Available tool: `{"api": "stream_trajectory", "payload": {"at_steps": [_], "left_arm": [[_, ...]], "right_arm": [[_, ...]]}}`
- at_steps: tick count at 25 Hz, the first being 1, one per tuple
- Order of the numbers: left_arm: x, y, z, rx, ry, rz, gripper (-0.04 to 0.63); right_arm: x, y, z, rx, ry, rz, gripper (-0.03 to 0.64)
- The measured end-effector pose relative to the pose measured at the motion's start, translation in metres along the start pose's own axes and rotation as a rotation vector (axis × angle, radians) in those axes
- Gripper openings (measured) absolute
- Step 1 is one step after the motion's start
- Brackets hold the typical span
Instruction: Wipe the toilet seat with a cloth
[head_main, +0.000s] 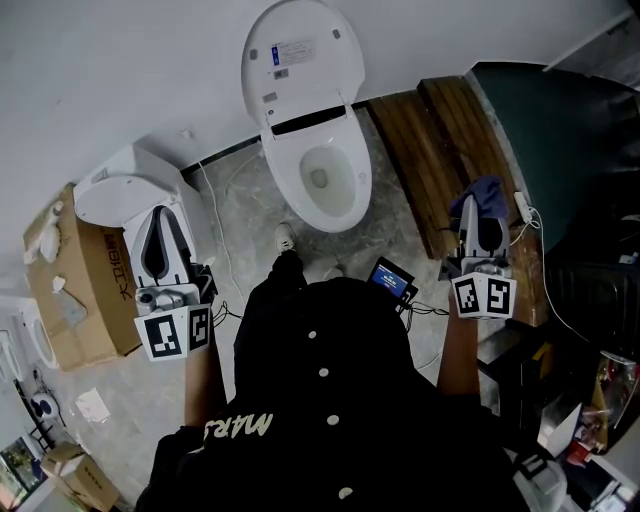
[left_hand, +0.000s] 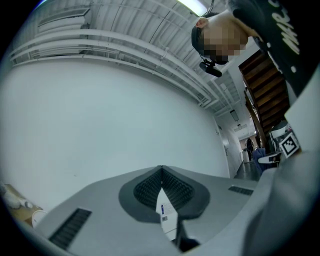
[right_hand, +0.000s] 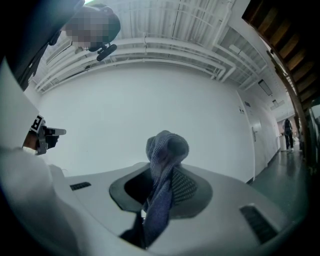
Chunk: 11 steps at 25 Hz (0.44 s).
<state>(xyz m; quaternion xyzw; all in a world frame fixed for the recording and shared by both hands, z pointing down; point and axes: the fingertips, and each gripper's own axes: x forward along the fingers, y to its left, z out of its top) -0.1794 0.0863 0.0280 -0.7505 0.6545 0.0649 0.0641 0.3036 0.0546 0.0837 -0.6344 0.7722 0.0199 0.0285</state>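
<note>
Plainly, the blue-grey cloth (right_hand: 165, 150) was clamped between the jaws of the right gripper (right_hand: 158, 186), with a rounded bunch of fabric pushed up above the jaw tips and the rest trailing down between them. From the head view, the right gripper (head_main: 472, 215) was seen raised at the person's right, the cloth (head_main: 487, 194) at its tip over the wooden planks (head_main: 420, 150) and well apart from the toilet seat (head_main: 357, 182). The seat was lowered on the bowl and the lid (head_main: 300, 55) was stood up against the white wall (head_main: 120, 70).

The left gripper (left_hand: 161, 176) was closed, its jaws met at the tips with nothing pinched between them. It (head_main: 163, 222) was held up at the person's left, in front of a second white fixture (head_main: 115, 195) and beside a cardboard box (head_main: 85, 285). Both gripper views were turned toward the bare wall and the ribbed ceiling.

A small device with a lit blue screen (head_main: 390, 278) was seen on the marbled floor (head_main: 240, 215) between the toilet and the person, whose dark garment with white buttons (head_main: 330, 400) filled the lower part of the head view
</note>
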Motion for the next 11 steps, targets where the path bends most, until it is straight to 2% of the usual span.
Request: {"api": "stream_trajectory", "payload": {"at_steps": [11], "left_arm": [[-0.0033,0.0,0.0017,-0.006,-0.004,0.002,0.008]], "right_arm": [[0.0005,0.0044,0.0014,-0.002,0.0,0.012,0.086]]}}
